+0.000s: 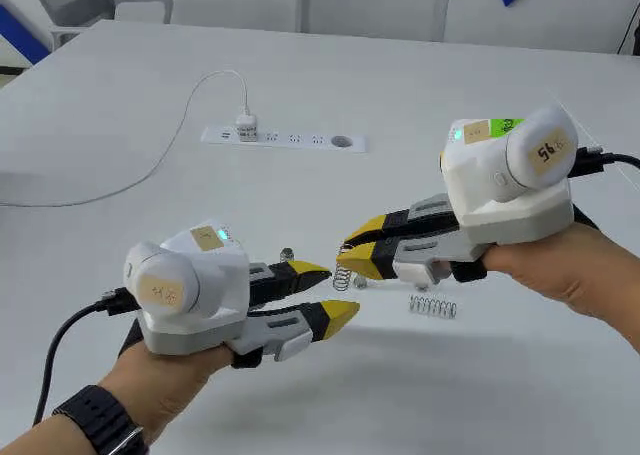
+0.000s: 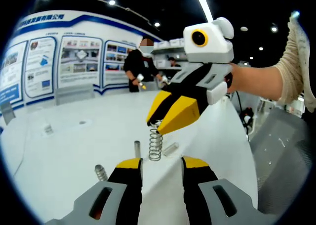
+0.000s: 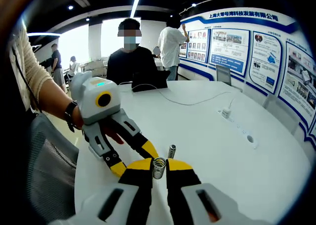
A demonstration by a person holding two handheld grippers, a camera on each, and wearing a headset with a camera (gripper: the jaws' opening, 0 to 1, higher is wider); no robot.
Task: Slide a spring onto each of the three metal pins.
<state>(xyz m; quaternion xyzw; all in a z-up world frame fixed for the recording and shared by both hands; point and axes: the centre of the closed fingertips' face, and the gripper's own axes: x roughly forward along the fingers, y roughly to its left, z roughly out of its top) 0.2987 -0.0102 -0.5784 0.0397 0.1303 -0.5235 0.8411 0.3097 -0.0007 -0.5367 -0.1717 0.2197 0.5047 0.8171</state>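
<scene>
Pins stand leftmost on the white counter: a spring-sleeved pin, then a bare pin. Our left tongs gape wide, holding nothing. Just right of the bare pin, our right tongs pinch a spring by its top, hanging upright. A loose spring lies farther right on the counter.

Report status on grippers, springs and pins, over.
Right gripper shut on spring. Left gripper open, empty. One pin loaded, bare pin beside it; spare spring on table. Nothing in the way.
</scene>
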